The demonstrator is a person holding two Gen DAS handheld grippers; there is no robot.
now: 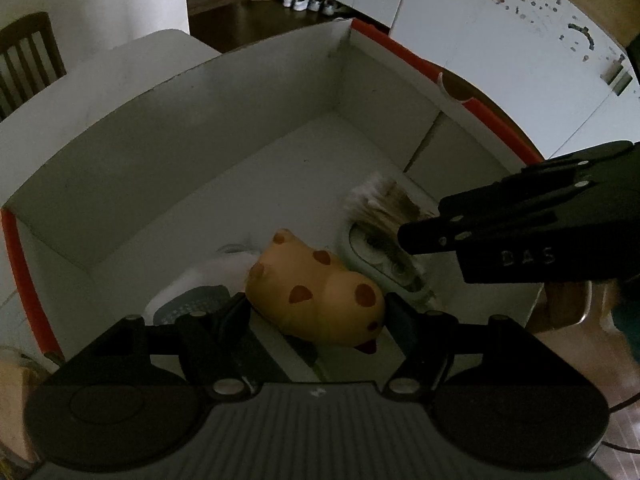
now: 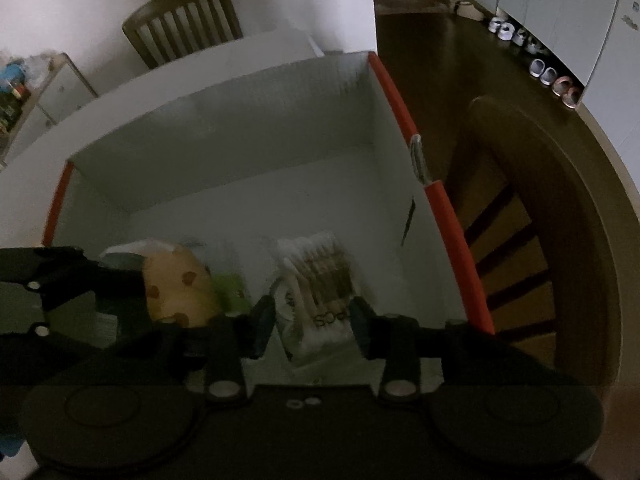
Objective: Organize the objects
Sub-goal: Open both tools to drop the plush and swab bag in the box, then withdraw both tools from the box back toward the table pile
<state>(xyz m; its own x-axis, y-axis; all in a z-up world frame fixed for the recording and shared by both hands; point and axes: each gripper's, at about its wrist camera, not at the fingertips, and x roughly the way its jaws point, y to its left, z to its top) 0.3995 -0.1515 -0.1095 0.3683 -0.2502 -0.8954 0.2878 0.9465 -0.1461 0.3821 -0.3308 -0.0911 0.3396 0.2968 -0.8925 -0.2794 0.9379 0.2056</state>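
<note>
A white cardboard box with red-orange edges [image 1: 240, 92] [image 2: 224, 128] fills both views. My left gripper [image 1: 316, 312] is inside it, shut on a tan squishy toy with brown spots [image 1: 316, 296], also seen in the right wrist view [image 2: 176, 288]. My right gripper [image 2: 312, 320] is shut on a clear pack of cotton swabs [image 2: 316, 280], held low in the box; the pack also shows in the left wrist view [image 1: 384, 216], with the right gripper [image 1: 416, 236] coming in from the right. A white bag with a dark item [image 1: 192, 300] lies under the toy.
A green object [image 2: 232, 292] lies on the box floor between toy and swabs. A wooden chair [image 2: 532, 240] stands right of the box, another [image 2: 184, 20] behind it. A white table [image 2: 40, 152] carries the box. Shoes [image 2: 540, 68] line the far wall.
</note>
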